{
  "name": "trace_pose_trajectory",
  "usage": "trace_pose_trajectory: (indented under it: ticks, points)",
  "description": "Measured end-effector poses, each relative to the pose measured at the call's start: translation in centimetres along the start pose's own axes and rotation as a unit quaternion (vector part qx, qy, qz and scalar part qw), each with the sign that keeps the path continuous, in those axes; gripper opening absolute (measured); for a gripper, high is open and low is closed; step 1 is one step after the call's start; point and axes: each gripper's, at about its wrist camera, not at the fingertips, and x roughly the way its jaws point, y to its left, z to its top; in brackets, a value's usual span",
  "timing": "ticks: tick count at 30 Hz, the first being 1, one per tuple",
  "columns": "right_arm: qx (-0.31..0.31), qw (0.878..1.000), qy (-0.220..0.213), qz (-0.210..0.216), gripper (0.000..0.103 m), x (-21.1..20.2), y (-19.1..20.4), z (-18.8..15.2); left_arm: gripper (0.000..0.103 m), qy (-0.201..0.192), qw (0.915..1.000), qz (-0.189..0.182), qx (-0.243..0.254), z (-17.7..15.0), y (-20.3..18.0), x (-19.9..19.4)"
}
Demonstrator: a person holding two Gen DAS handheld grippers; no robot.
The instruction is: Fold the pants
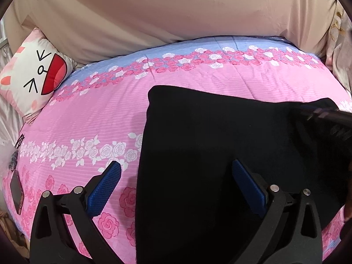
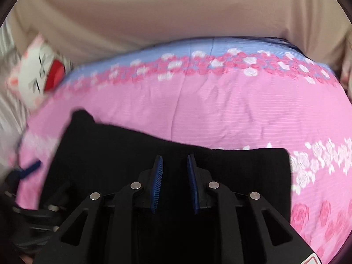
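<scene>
Two hand-held grippers are working over one pair of black pants (image 1: 220,154), which is lying folded into a flat block on a pink rose-print quilt (image 1: 99,114) covering a bed. The left hand-held gripper (image 1: 176,173) is standing wide open, one blue pad (image 1: 103,189) over the quilt and the other over the pants' left edge, gripping nothing. The right hand-held gripper (image 2: 175,176) is sitting over the pants (image 2: 110,154) with a narrow gap between its pads, nothing visibly between them; its view is showing motion blur. A cartoon-face cushion (image 1: 35,74) is resting at the quilt's far left corner. A phone (image 1: 16,194) is lying at the quilt's near left edge. Beige sheeting (image 1: 176,11) is filling the background.
</scene>
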Motion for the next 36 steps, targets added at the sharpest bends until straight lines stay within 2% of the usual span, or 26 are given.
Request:
trace_pose_trajectory:
  ticks: [3, 6, 11, 16, 18, 19, 23, 28, 36]
  points:
    - [0.002, 0.999, -0.047, -0.002, 0.025, -4.4, -0.8, -0.7, 0.098, 0.002, 1.0000, -0.003, -0.002, -0.1, 0.2, 0.0]
    - [0.007, 0.997, -0.066, -0.029, 0.026, -7.6, -2.2, -1.9, 0.098, 0.003, 1.0000, -0.004, -0.004, -0.1, 0.2, 0.1]
    - [0.022, 0.997, -0.058, -0.050, 0.027, -10.1, -4.0, -5.0, 0.098, 0.004, 1.0000, -0.002, -0.005, 0.0, 0.2, 0.0]
    - [0.010, 0.999, -0.013, -0.044, 0.027, -8.8, -4.0, -8.3, 0.098, 0.005, 1.0000, 0.006, -0.003, -0.1, 0.0, -0.1]
    - [-0.003, 0.997, 0.001, -0.074, 0.027, -7.7, -4.2, -9.2, 0.098, 0.006, 0.9999, 0.008, -0.002, -0.1, -0.1, -0.1]
    - [-0.005, 0.996, 0.005, -0.083, 0.034, -7.2, -4.5, -9.5, 0.098, 0.006, 0.9999, 0.008, -0.002, -0.1, -0.1, -0.1]
    - [0.020, 0.998, -0.007, -0.057, 0.035, -8.2, -5.1, -9.3, 0.098, 0.008, 0.9999, 0.012, -0.001, -0.2, -0.2, -0.3]
    - [0.021, 0.998, -0.023, -0.056, 0.035, -9.4, -4.9, -8.8, 0.098, 0.009, 0.9998, 0.015, 0.000, -0.2, -0.3, -0.5]
    - [0.020, 0.999, -0.022, -0.043, 0.037, -9.3, -4.4, -8.6, 0.098, 0.012, 0.9998, 0.018, 0.002, -0.6, -0.5, -1.1]
